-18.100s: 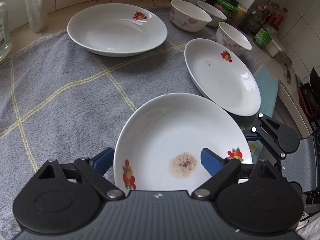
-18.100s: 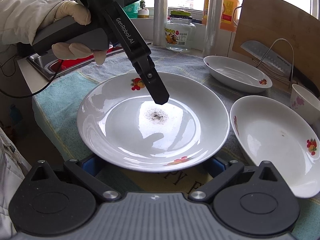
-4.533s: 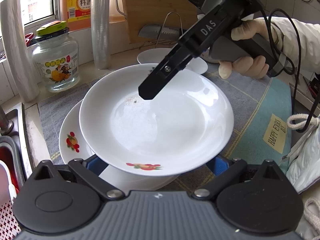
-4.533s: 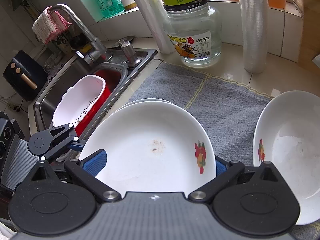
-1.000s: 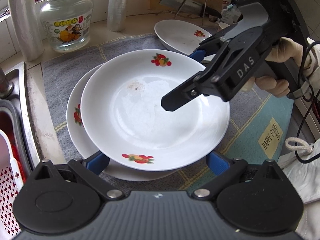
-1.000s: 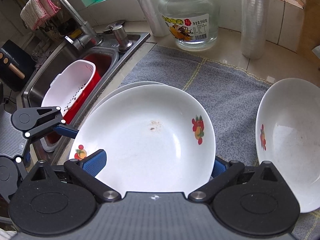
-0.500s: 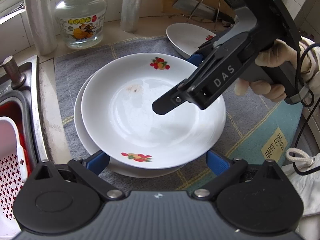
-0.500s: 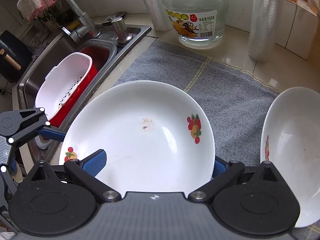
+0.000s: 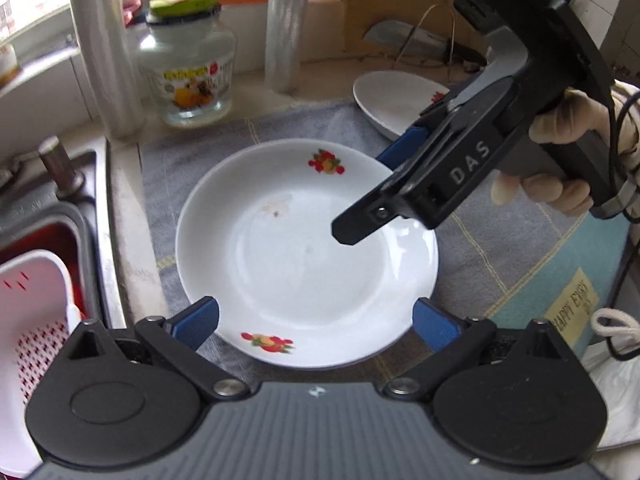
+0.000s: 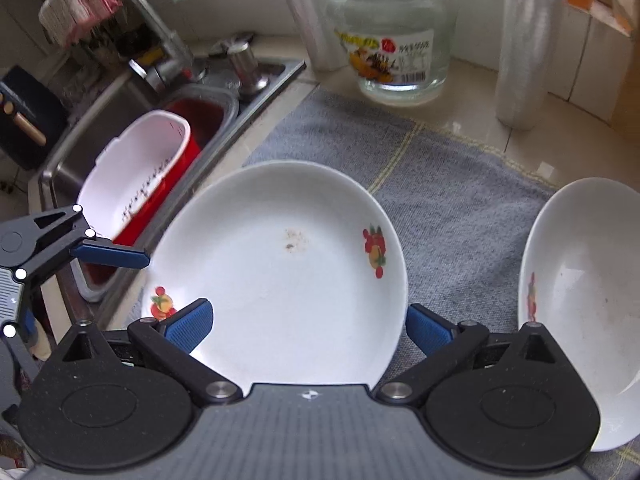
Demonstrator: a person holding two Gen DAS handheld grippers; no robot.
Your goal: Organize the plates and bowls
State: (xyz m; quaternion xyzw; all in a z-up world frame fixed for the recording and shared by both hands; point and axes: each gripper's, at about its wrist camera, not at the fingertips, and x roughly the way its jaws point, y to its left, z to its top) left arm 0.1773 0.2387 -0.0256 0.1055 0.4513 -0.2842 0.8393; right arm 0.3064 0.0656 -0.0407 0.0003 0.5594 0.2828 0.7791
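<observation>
- Stacked plate (image 9: 304, 256): white, with fruit decals on its rim, lying flat on the grey cloth (image 9: 472, 248) beside the sink (image 10: 100, 120). Any plate beneath it is hidden in both views.
- Left gripper (image 9: 316, 320): jaws spread wide, one blue pad on each side of the plate's near rim, neither pressing on it.
- Right gripper (image 10: 308, 326): jaws likewise spread, blue pads flanking its own near edge of the same plate, holding nothing. In the left wrist view its body hangs over the plate's right half, gripped by a gloved hand (image 9: 556, 160).
- Second plate (image 10: 580, 304): white, on the cloth to the right, apart from the stack.
- Glass jar (image 9: 186, 68): on the far counter, between two rolls of plastic film (image 9: 284, 24).
- White colander (image 10: 136, 172): set in a red basin inside the sink, far left.
</observation>
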